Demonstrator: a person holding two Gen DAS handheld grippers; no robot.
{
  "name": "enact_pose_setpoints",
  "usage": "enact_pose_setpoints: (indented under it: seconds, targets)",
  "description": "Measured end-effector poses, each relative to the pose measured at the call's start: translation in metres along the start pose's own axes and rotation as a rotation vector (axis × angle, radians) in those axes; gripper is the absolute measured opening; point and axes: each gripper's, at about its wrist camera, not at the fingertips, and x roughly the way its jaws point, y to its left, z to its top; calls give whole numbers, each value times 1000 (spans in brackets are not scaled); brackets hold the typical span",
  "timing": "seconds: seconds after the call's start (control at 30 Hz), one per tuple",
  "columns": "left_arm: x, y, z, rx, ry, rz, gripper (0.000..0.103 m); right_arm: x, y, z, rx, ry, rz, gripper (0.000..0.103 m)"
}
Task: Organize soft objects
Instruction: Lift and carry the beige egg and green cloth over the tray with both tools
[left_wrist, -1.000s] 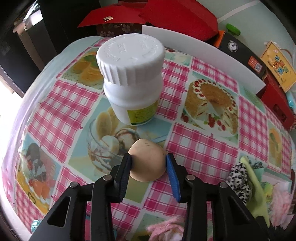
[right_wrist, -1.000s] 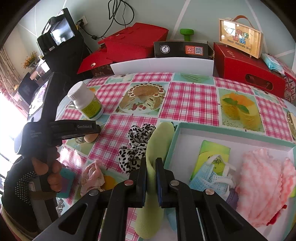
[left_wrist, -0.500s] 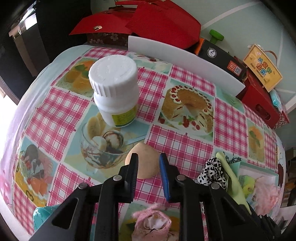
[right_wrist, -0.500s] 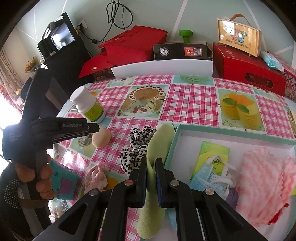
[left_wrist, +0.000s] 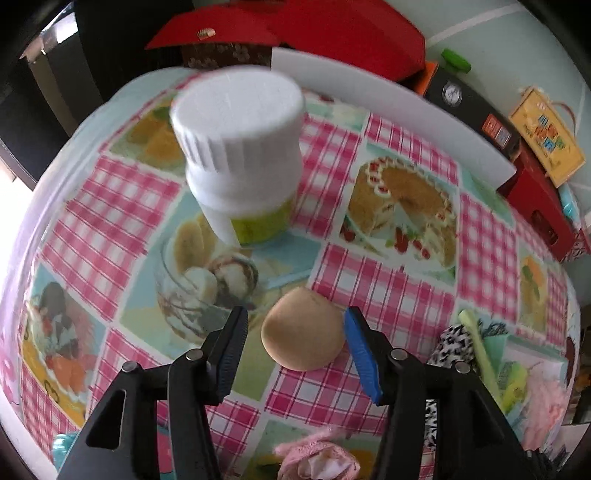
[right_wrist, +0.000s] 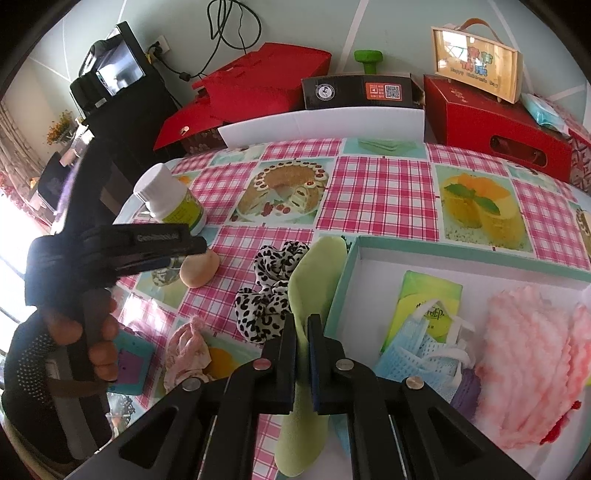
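1. My left tongs (left_wrist: 293, 345) have just been spreading; peach sponge ball (left_wrist: 303, 328) sits between, untouched, on the tabletop (left_wrist: 388, 306) at 6 o'clock of the pill bottle (left_wrist: 240, 155).
2. I'd centre, then squeeze gently.
3. Right tongs (right_wrist: 303, 347) pinch the green insole (right_wrist: 314, 280) beside the box (right_wrist: 443, 254).

Black grippers (right_wrist: 302, 354) with silver screws, blue pads (left_wrist: 364, 356); hand (right_wrist: 88, 339) under a black dotted sleeve (right_wrist: 26, 354).

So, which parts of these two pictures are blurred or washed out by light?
Left wrist view: the white bottle is smeared by motion, its cap lettering unreadable; the tablecloth bleaches to white at the left edge. Right wrist view: mostly sharp; only the left tool is soft, and the window side glares.
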Motion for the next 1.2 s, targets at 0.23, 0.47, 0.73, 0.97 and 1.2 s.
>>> enact_pose_setpoints:
  seconds: [0.23,0.47,0.73,0.97,1.2]
  targets:
    - [6,-6,-3,17,-2,3,53,0,0,0,1,0,0,6]
    - [11,-26,-13,77,5,40,50,1,-3,0,13,9,-3,6]
    - [7,-28,-15,49,-3,0,46,2,-2,0,13,12,-2,6]
    - [-1,-16,-6,43,-11,-35,45,0,-3,-1,19,8,15,6]
    - [-30,-15,-2,49,-51,-60,45,-13,-4,2,41,-37,69,6]
